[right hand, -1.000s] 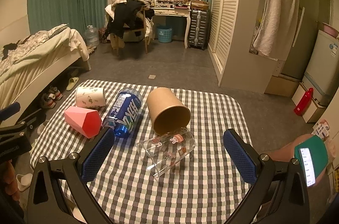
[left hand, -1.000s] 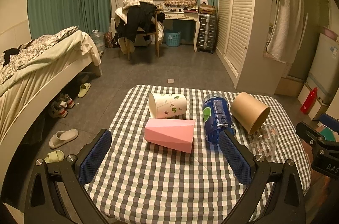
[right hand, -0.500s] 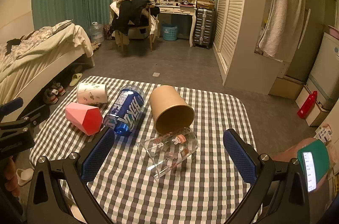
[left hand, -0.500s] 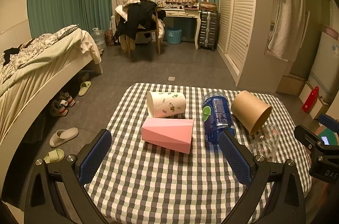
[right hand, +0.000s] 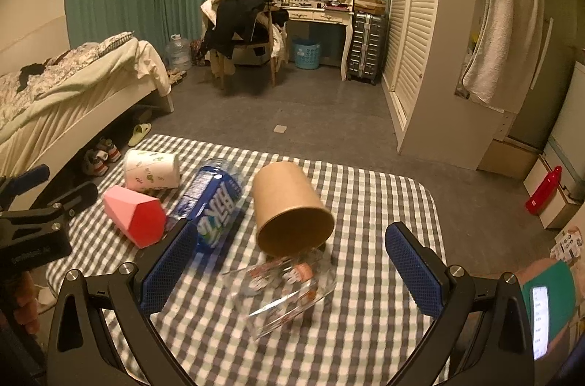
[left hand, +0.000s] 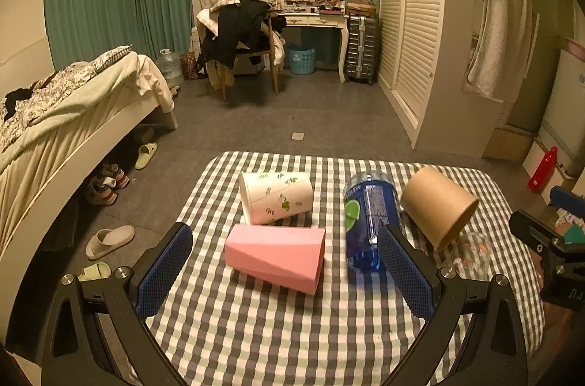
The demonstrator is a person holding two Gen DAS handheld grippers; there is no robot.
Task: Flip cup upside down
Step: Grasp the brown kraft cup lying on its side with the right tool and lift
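L tool (left hand: 285, 271) & R tool (right hand: 290, 271) agape

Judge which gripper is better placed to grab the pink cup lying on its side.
Left. The left gripper is open with the pink cup centred between its fingers; the right gripper faces the clear glass instead.

Brown cup (left hand: 438, 210) hides most of the glass cup (left hand: 471, 252).

The right gripper (right hand: 290, 271), jaws wide apart, frames a glass cup (right hand: 283, 291) lying sideways on the checkered table (right hand: 380, 331).
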